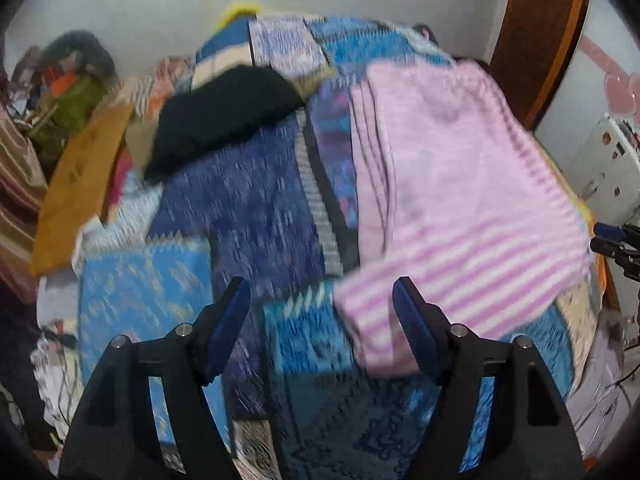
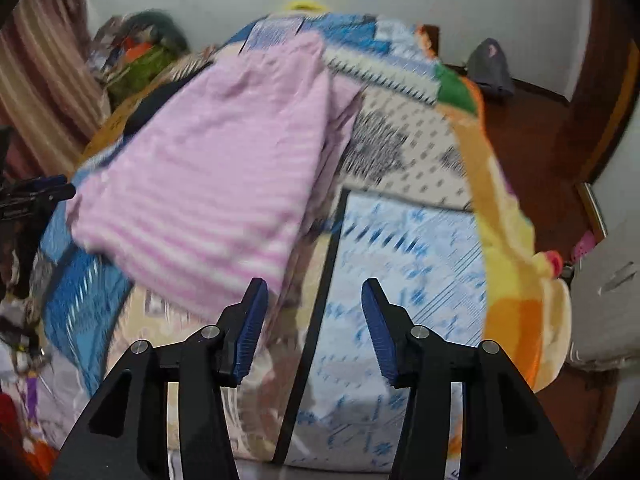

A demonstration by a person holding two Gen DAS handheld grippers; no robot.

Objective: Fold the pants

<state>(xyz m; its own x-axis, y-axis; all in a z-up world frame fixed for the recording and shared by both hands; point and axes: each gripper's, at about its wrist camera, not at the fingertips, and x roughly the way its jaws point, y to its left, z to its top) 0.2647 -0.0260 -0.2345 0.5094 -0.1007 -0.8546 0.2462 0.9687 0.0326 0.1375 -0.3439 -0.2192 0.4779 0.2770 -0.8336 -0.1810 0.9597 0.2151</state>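
Pink-and-white striped cotton pants (image 1: 448, 184) lie already doubled on the patchwork-quilted bed (image 1: 248, 200), ahead of both released, empty jaws, probably ready for another fold.

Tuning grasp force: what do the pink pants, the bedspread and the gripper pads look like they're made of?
Pink striped pants: soft knit or flannel-like cloth, matte; it drapes in limp folds, though blur hides the weave.
Patchwork bedspread: printed woven fabric, matte, probably cotton; flat patterned panels.
Gripper pads: blue, ribbed, likely rubber or printed plastic; the left gripper and the right gripper are both open.
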